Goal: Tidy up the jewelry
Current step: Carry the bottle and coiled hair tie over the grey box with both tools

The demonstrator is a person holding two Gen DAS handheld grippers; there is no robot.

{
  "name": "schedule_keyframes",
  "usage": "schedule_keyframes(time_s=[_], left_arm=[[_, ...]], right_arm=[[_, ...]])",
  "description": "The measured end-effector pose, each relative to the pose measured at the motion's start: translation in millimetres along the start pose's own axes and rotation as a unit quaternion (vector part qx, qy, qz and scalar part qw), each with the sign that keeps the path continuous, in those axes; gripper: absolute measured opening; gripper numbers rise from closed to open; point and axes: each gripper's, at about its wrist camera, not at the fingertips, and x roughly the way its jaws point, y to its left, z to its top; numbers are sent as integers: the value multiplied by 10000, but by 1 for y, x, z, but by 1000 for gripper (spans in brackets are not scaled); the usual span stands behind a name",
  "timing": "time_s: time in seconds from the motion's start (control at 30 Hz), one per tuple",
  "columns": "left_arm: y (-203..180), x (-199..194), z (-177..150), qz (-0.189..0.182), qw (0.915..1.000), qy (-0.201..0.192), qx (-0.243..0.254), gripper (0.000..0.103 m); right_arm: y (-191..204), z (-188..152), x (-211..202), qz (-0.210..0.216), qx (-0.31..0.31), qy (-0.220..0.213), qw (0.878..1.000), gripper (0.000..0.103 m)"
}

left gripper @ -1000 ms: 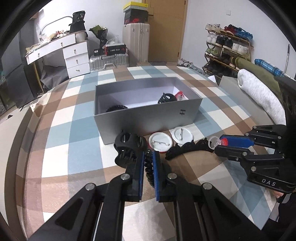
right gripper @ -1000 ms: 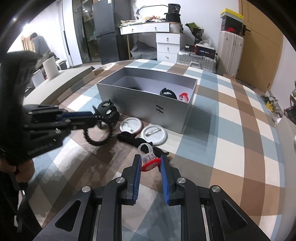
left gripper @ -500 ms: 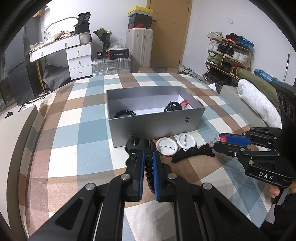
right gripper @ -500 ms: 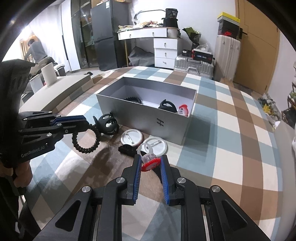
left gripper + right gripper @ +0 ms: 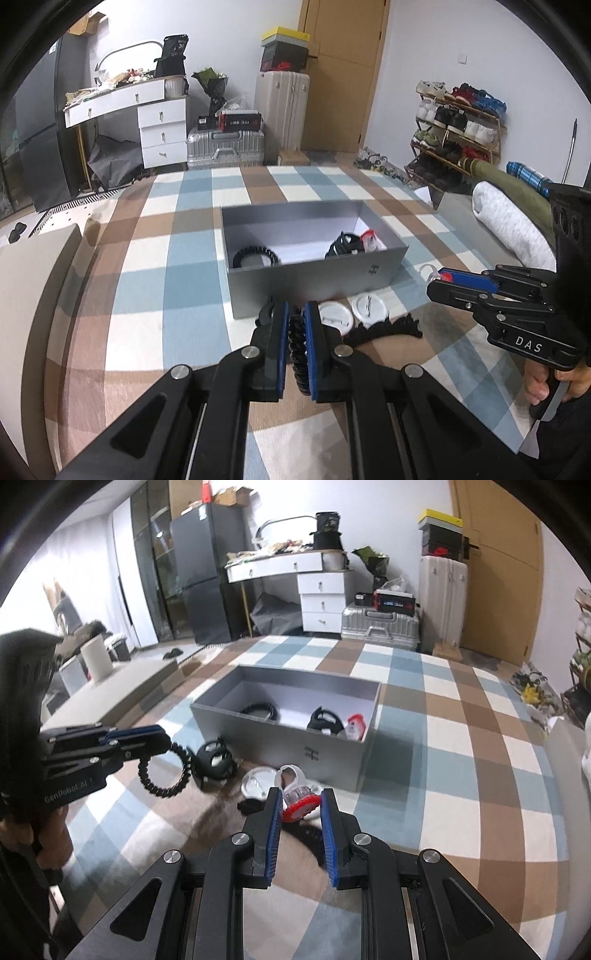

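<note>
My left gripper (image 5: 296, 314) is shut on a black coiled bracelet (image 5: 297, 350), which hangs as a loop below its tips in the right wrist view (image 5: 164, 773). My right gripper (image 5: 299, 799) is shut on a ring with a red top and a clear band (image 5: 298, 801); the same ring (image 5: 432, 271) shows at its tips in the left wrist view. Both are held above the checked cloth, just in front of the open grey box (image 5: 314, 282). Inside the box lie a black bracelet (image 5: 255, 254), a black hair claw (image 5: 345, 245) and a red and clear ring (image 5: 369, 236).
On the cloth before the box lie two white round badges (image 5: 334, 314) (image 5: 369, 304), a black toothed strip (image 5: 384, 328) and a black hair claw (image 5: 216, 762). A rolled white blanket (image 5: 509, 221) lies to the right. A hand (image 5: 543, 384) grips the right tool.
Both grippers have risen a little off the cloth and tilted upward, each still holding its item. The bracelet now hangs clear of the black hair claw on the cloth.
</note>
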Motion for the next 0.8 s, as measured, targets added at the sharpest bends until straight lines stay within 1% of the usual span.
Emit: schedule_keyframes(time_s=[0.17, 0.47, 0.63, 0.8], left_arm=[[3, -3, 4, -68, 9999, -83, -46, 4], [6, -8, 0, -105, 9999, -69, -83, 4], [6, -13, 7, -116, 9997, -190, -81, 4], [4, -15, 21, -123, 9991, -395, -64, 4]], right_arm=[[-3, 9, 0, -4, 126, -96, 9999, 20], [1, 10, 0, 6, 72, -95, 9999, 20], [1, 12, -1, 11, 92, -156, 9998, 20], [3, 20, -2, 30, 98, -262, 9996, 20]])
